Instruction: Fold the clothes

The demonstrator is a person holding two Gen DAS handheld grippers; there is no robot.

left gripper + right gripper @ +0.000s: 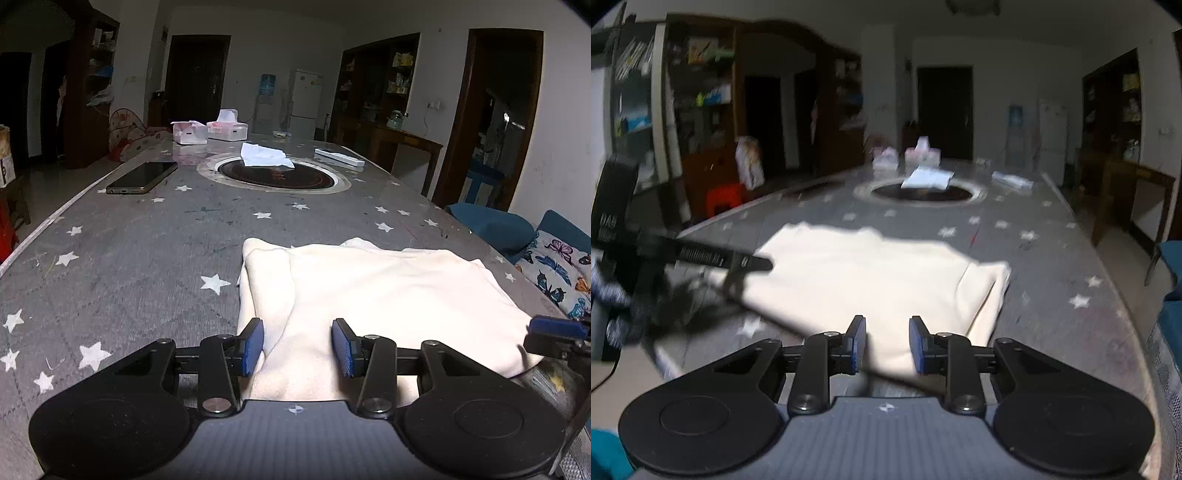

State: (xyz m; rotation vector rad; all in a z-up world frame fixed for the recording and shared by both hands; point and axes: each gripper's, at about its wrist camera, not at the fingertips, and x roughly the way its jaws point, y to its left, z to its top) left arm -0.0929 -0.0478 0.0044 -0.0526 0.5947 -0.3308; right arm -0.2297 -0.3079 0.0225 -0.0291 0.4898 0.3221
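Note:
A cream garment (388,295) lies folded into a rough rectangle on the grey star-patterned table (129,258). My left gripper (297,347) is open, its blue pads over the garment's near left edge, holding nothing. In the right wrist view the same garment (871,273) lies ahead. My right gripper (887,341) is open over its near edge, empty. The right gripper's blue fingertip (554,326) shows at the right edge of the left wrist view, by the garment's right corner. The left gripper's black body (646,258) shows blurred at the left of the right wrist view.
A phone (142,177) lies at the far left of the table. A round dark burner inset (277,175) with a white cloth (264,155) sits mid-table. Two tissue boxes (208,131) and a white bar (340,157) stand farther back. A blue sofa with a butterfly cushion (557,273) borders the right.

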